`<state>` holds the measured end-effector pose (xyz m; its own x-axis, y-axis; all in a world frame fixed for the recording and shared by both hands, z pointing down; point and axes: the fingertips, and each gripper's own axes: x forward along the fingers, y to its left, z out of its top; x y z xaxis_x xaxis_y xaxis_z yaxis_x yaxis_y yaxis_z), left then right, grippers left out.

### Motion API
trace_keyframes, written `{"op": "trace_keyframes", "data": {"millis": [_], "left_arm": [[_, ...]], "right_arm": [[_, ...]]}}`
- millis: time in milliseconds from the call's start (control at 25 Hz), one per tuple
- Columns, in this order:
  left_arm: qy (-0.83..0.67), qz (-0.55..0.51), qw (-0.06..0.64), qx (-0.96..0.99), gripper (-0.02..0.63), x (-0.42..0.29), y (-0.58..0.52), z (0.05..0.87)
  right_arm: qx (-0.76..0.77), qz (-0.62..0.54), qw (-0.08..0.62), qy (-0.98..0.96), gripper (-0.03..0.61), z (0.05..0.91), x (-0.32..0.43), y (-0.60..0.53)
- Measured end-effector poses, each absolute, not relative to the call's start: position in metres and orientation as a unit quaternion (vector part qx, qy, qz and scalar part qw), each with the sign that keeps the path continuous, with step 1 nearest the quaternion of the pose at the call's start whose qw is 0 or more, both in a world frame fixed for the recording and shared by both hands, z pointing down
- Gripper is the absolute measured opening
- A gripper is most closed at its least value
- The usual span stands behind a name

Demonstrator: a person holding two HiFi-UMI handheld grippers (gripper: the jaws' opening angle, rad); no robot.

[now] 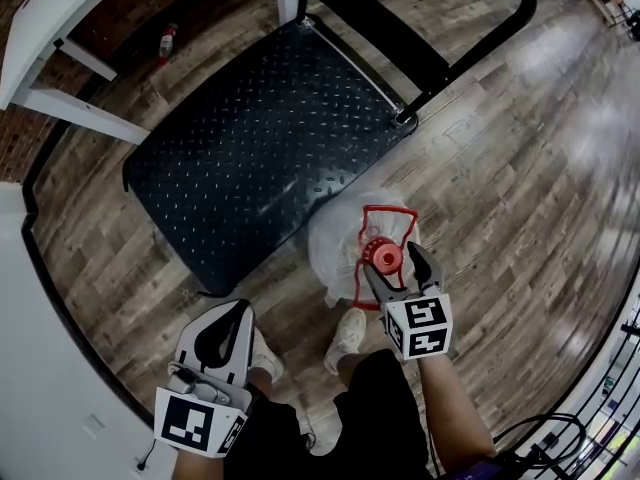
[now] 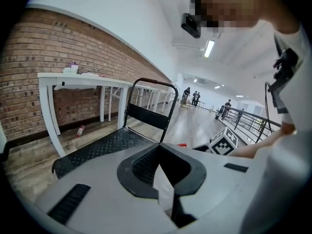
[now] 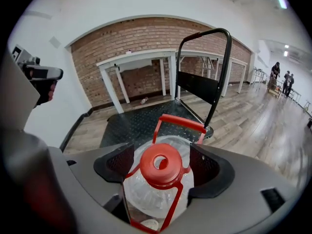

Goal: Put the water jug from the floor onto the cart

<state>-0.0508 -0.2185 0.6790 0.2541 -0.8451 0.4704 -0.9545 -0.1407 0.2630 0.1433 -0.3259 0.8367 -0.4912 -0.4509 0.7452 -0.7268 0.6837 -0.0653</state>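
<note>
A clear water jug (image 1: 335, 238) with a red cap (image 1: 384, 258) and a red carrying handle (image 1: 390, 213) stands on the wood floor, just off the near right corner of the black cart (image 1: 260, 138). My right gripper (image 1: 390, 257) is open, one finger on each side of the cap, and its pads do not press on it. The right gripper view shows the cap (image 3: 161, 164) between the spread pads of the right gripper (image 3: 162, 162), with the cart deck (image 3: 141, 123) behind. My left gripper (image 1: 238, 313) hangs at the lower left, shut and empty, its tips meeting in the left gripper view (image 2: 162, 147).
The cart's upright push handle (image 1: 500, 38) rises at its far right end. A white table (image 1: 50, 28) stands by the brick wall at the upper left, with a small red-and-white bottle (image 1: 166, 43) on the floor beside it. The person's shoes (image 1: 348, 333) are right behind the jug. A black railing (image 1: 610, 388) runs along the lower right.
</note>
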Motion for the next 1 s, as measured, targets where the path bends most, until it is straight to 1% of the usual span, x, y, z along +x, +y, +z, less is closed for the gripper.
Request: {"op": "trace_keyframes", "data": {"millis": [200, 440, 680, 1000], "left_arm": [[-0.609, 0.105, 0.271, 0.739, -0.002, -0.063, -0.215, 0.691], [-0.612, 0.100, 0.271, 0.736, -0.002, -0.069, -0.214, 0.700], [-0.611, 0.095, 0.274, 0.736, -0.002, -0.070, -0.216, 0.700], [-0.614, 0.100, 0.275, 0.734, -0.002, -0.073, -0.217, 0.695]], "right_arm": [[0.350, 0.187, 0.383, -0.834, 0.334, 0.859, 0.137, -0.330], [0.357, 0.185, 0.390, -0.829, 0.333, 0.874, 0.134, -0.329], [0.378, 0.179, 0.384, -0.823, 0.316, 0.872, 0.138, -0.328], [0.408, 0.185, 0.371, -0.813, 0.316, 0.860, 0.156, -0.317]]}}
